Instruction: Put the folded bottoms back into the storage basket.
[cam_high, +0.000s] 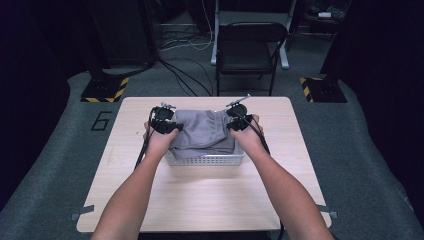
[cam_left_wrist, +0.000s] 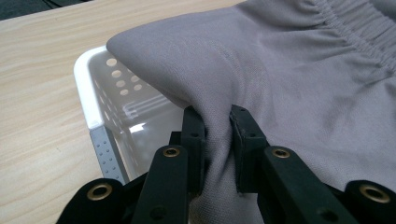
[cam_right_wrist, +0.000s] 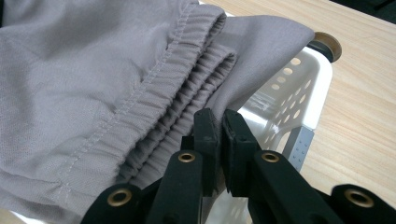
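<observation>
The left gripper (cam_left_wrist: 217, 116) is clenched on a fold of the grey garment (cam_high: 202, 131), and the right gripper (cam_right_wrist: 221, 119) pinches the cloth just beside its elastic waistband (cam_right_wrist: 154, 107). The garment lies over the white perforated basket (cam_high: 207, 160), covering most of it. Both hands reach forward, one at each side of the basket, with forearms stretched over the table (cam_high: 200, 200).

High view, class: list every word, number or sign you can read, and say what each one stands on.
"6": dark numeral on the grey floor, left of the table.
The grey garment and white basket bear no readable text.
</observation>
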